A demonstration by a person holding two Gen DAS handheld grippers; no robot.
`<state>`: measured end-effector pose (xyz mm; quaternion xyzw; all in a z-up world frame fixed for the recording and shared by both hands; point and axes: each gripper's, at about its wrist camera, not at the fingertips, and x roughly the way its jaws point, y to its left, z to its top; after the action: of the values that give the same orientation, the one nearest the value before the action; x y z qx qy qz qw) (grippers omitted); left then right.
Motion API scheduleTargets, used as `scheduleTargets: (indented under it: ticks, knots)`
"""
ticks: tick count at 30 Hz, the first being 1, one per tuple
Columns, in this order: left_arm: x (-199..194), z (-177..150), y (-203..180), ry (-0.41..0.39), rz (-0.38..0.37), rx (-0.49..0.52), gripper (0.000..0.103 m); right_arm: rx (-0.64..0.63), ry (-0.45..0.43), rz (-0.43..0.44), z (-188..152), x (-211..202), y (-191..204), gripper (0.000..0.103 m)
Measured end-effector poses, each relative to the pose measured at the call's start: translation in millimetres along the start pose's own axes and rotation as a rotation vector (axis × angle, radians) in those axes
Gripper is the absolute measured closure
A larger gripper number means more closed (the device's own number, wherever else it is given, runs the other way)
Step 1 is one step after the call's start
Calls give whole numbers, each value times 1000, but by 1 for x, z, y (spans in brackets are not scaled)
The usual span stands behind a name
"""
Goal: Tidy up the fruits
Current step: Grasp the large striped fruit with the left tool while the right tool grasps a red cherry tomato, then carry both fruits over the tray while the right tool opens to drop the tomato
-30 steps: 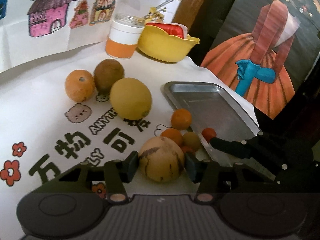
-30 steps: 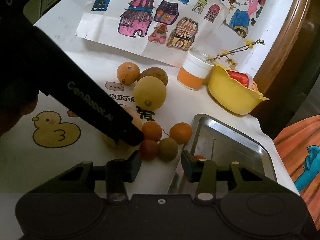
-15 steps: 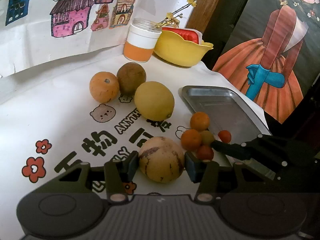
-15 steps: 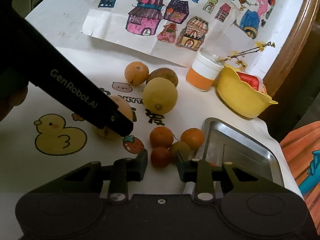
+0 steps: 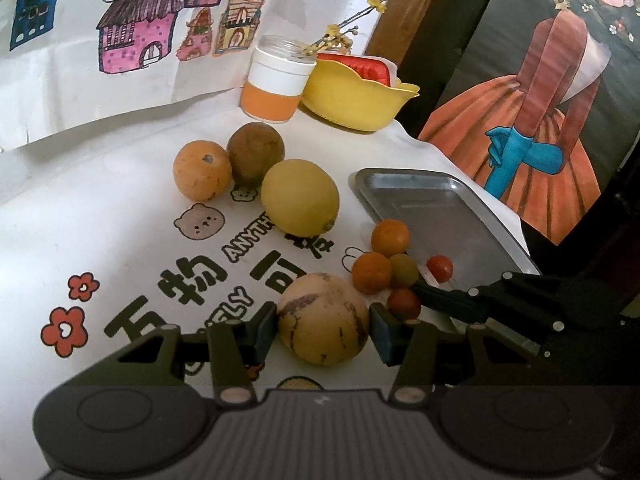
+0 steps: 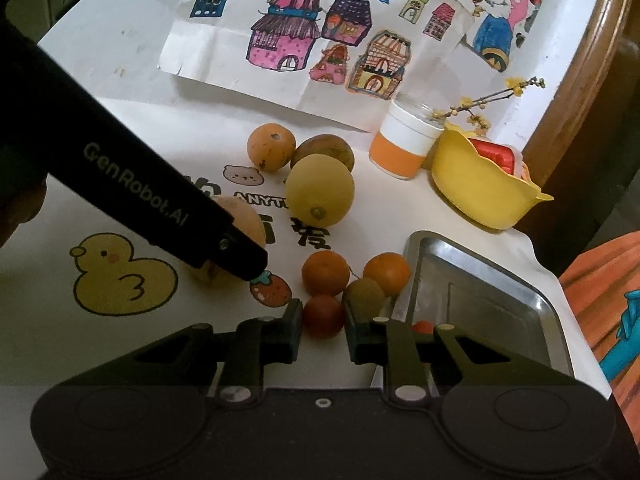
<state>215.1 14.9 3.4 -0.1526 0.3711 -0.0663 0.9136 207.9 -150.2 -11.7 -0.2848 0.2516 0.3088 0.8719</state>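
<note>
**2 grippers, each set around a fruit beside the metal tray**

The left gripper (image 5: pixel 323 326) has its 2 pads against the sides of a tan, brown-streaked round fruit (image 5: pixel 322 318) that sits on the white printed tablecloth (image 5: pixel 100 220); the jaws stand fairly wide, filled by the fruit. In the right wrist view the same fruit (image 6: pixel 240 220) is partly hidden behind the left gripper's dark body.

The right gripper (image 6: pixel 323 326) has a small dark red fruit (image 6: pixel 323 316) between its fingertips. The jaws are narrow and the pads appear to touch the fruit, though I cannot tell for sure that they grip it. In the left wrist view this red fruit (image 5: pixel 404 303) lies at the tip of one right finger.

Just behind it sits a tight cluster: 2 small oranges (image 6: pixel 325 273) (image 6: pixel 387 273) and a small greenish fruit (image 6: pixel 364 294) between them. A small red tomato (image 5: pixel 439 268) rests inside the metal tray (image 5: pixel 460 192), close to its near rim.

Farther back, 3 bigger fruits stand together: a yellow lemon (image 5: pixel 300 197), a brown round fruit (image 5: pixel 256 153) and an orange fruit (image 5: pixel 202 170), the last 2 touching. Beyond them stand an orange-and-white jar (image 5: pixel 276 80) and a yellow bowl (image 5: pixel 352 100) with a red item inside. A drawing of coloured houses (image 6: pixel 320 36) hangs behind the table.
</note>
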Motion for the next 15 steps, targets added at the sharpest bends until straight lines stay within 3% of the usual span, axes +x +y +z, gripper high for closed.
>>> scheduleTargets:
  ticks: [15]
  knots:
    - [-11, -6, -30, 4, -47, 43, 49, 63, -50, -79, -21, -49, -14, 80]
